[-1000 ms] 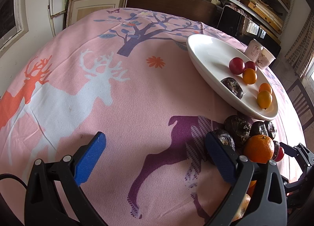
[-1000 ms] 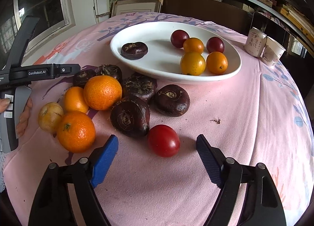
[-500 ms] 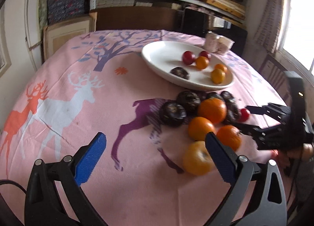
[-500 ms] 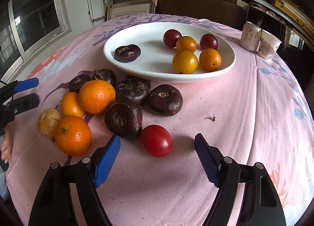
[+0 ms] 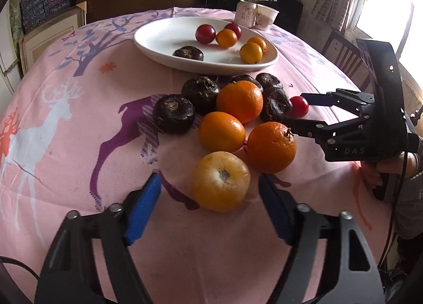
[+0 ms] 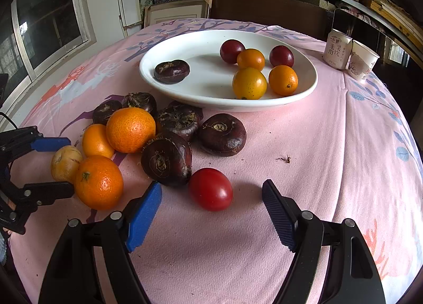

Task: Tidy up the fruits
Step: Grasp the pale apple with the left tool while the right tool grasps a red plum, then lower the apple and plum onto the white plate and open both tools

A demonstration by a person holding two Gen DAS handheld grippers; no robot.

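A white oval plate (image 5: 164,39) (image 6: 201,92) holds a dark water chestnut, two red tomatoes and three orange-yellow fruits. In front of it lies a loose pile: several dark water chestnuts (image 6: 166,158), three oranges (image 5: 239,101) and a pale yellow fruit (image 5: 221,181) (image 6: 65,162). My left gripper (image 5: 210,194) is open, its blue pads either side of the yellow fruit without touching it. A red tomato (image 6: 210,189) (image 5: 299,106) lies between the open jaws of my right gripper (image 6: 211,194), which also shows in the left wrist view (image 5: 304,109).
Two paper cups (image 6: 349,54) stand at the table's far right edge. The round table has a pink deer-print cloth (image 5: 66,119). A wooden chair (image 5: 343,53) stands at the right, with shelves and boxes behind the table.
My left gripper has swung round and moved in on the fruit pile, so the yellow fruit now sits between its pads. My right gripper has moved slightly closer to the red tomato.
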